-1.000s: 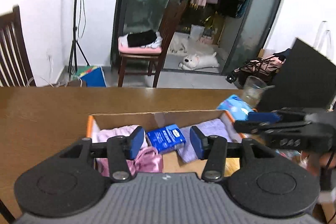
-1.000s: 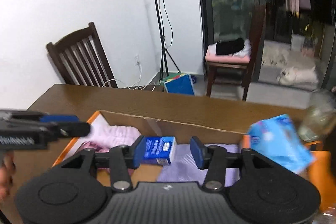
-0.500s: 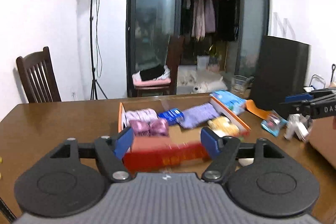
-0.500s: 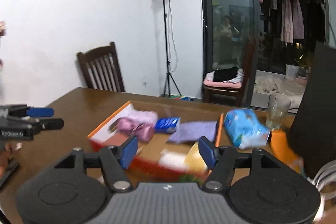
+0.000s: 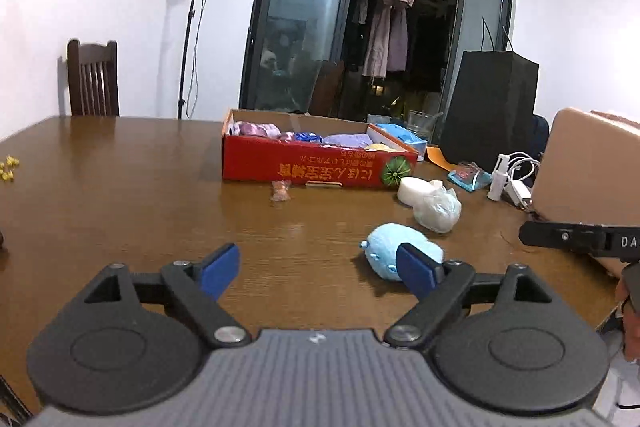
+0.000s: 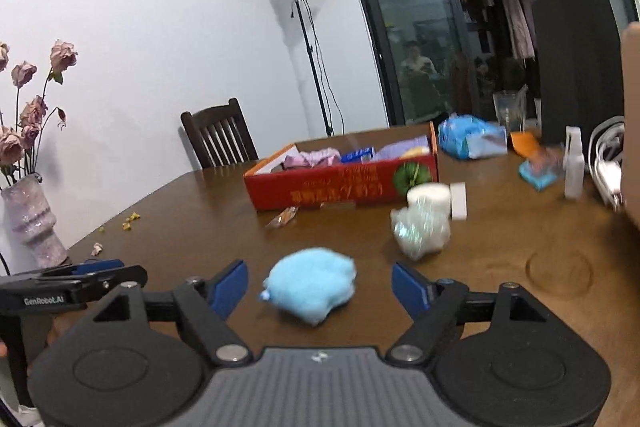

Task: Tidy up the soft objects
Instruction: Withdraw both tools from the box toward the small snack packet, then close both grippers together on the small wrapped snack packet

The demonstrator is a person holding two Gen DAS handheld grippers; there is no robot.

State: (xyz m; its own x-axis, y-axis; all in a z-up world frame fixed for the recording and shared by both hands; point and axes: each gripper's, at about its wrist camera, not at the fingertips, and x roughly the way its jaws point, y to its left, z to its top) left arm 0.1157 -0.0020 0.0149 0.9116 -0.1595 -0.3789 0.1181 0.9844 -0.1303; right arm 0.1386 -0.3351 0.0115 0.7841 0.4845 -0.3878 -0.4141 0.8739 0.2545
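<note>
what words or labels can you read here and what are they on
"GenRobot.AI": white print on the black left tongs, seen from the right wrist.
"DA", cut off by the picture's edge: white print on the black right tongs, seen from the left wrist.
Yellow characters on the red cardboard box: upside down, not readable.
Blue packet inside the box: print too small.
</note>
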